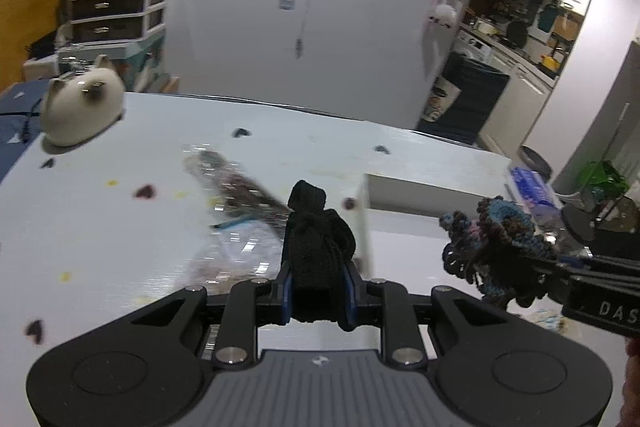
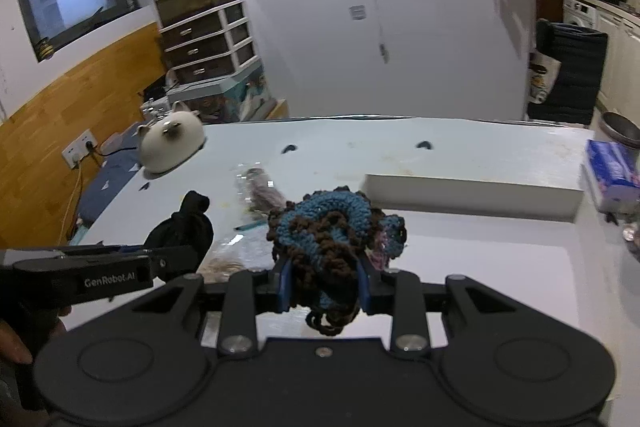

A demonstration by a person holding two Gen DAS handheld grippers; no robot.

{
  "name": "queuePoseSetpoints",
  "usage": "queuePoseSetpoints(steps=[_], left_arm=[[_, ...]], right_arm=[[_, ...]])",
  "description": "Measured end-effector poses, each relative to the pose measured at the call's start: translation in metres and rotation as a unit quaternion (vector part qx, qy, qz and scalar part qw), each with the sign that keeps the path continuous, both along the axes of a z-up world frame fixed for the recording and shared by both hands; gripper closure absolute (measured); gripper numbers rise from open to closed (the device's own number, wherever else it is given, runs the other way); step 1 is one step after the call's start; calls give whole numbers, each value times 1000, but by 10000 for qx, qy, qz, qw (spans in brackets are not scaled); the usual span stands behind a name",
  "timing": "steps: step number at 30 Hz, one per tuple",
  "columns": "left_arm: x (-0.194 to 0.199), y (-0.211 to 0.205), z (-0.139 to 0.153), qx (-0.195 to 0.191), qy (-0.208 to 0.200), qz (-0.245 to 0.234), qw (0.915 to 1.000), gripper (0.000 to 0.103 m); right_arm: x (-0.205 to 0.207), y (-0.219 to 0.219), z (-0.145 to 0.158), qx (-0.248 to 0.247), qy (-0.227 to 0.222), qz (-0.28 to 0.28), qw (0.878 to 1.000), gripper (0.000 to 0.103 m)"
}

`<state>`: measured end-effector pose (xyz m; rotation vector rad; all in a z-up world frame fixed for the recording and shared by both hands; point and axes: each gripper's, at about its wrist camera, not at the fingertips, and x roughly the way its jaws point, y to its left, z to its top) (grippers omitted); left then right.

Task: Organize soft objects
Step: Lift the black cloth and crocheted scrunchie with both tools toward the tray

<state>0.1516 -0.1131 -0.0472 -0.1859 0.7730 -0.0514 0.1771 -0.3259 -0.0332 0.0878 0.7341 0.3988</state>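
My left gripper (image 1: 318, 283) is shut on a black sock-like cloth (image 1: 316, 243) and holds it above the white table (image 1: 100, 227). The cloth also shows in the right wrist view (image 2: 184, 227). My right gripper (image 2: 324, 283) is shut on a blue, brown and pink crocheted piece (image 2: 332, 227), held over a white open box (image 2: 472, 195). The crocheted piece also shows in the left wrist view (image 1: 500, 247), to the right of the black cloth. The box also shows in the left wrist view (image 1: 424, 195).
A clear plastic bag with a furry grey item (image 1: 236, 195) lies mid-table. A white cat-shaped plush (image 1: 80, 107) sits at the far left corner. A blue tissue pack (image 2: 612, 175) lies at the right edge. Drawers (image 2: 208, 39) and a white wall stand beyond the table.
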Motion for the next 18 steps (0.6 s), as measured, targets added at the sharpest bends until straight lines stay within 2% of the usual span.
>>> queuePoseSetpoints(steps=[9,18], left_arm=[[15,-51,-15,-227,191,-405,9987,77],[35,-82,-51,-522,830,-733,9925,77]], right_arm=[[1,-50,-8,-15,92,-300,9995,70],[7,-75,-23,-83,316,-488,9983,70]])
